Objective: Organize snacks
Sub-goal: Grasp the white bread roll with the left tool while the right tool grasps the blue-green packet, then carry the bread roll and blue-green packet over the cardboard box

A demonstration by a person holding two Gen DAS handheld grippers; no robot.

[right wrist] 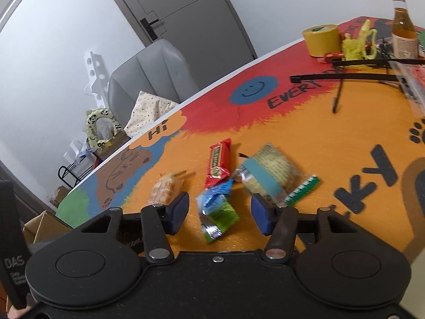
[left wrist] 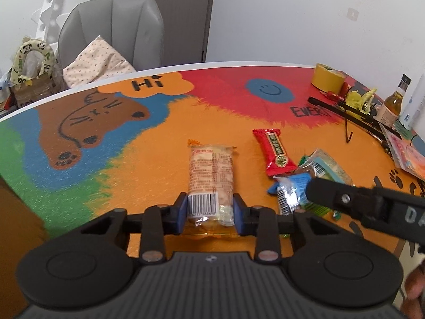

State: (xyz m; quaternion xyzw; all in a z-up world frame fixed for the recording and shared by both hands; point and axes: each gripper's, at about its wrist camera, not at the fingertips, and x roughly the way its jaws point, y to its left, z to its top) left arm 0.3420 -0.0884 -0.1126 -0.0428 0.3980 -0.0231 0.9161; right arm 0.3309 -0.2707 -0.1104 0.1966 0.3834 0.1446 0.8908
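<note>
My left gripper is shut on the near end of an orange-printed clear snack packet that lies lengthwise on the colourful table; the packet also shows in the right wrist view. To its right lie a red bar, a blue and green packet and a clear cracker pack with a teal band. My right gripper is open. The blue and green packet lies between its fingers. The cracker pack and the red bar lie just beyond.
A yellow tape roll, a glass bottle, a black wire rack and yellow clutter stand at the table's far right. A grey chair with a dotted cushion is behind the table. A cardboard box sits at the left.
</note>
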